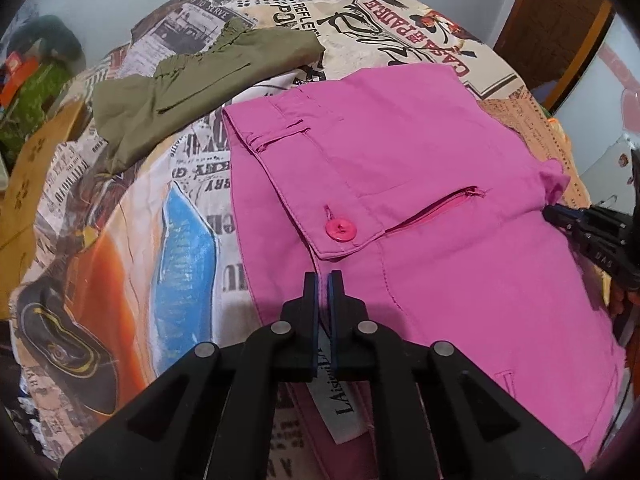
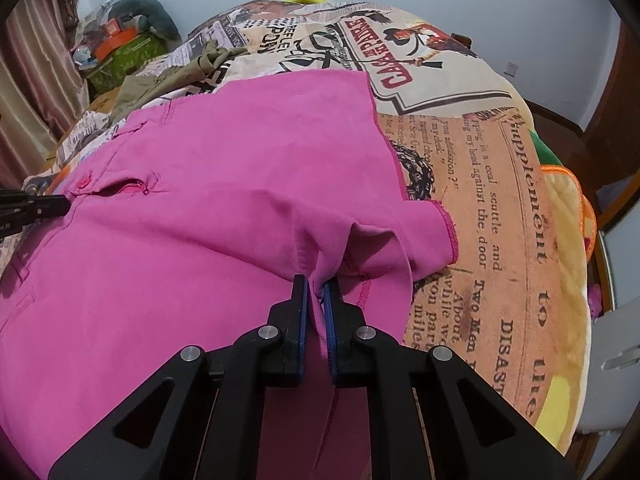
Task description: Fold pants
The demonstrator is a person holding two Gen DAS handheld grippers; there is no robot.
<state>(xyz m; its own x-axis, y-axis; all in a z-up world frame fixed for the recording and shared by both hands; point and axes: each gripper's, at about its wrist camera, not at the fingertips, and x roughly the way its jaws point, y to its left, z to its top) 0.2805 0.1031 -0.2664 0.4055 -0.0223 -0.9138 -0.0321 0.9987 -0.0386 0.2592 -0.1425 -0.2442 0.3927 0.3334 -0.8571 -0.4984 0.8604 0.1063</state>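
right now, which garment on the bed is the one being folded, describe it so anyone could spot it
On the newspaper-print bedspread lie two garments. It is the nearer one, the bright pink pants with a pink button, not the olive green pants behind them.

Black tool (image 1: 323, 280), blue pads (image 2: 329, 320), silver pins.

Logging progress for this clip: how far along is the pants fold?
Done: the pink pants lie doubled on the printed bedspread, button flap on top. In hand: the left tool pinches the waistband end, the right tool a bunched edge. Left: at least the final fold and release. The olive garment lies apart, crumpled.
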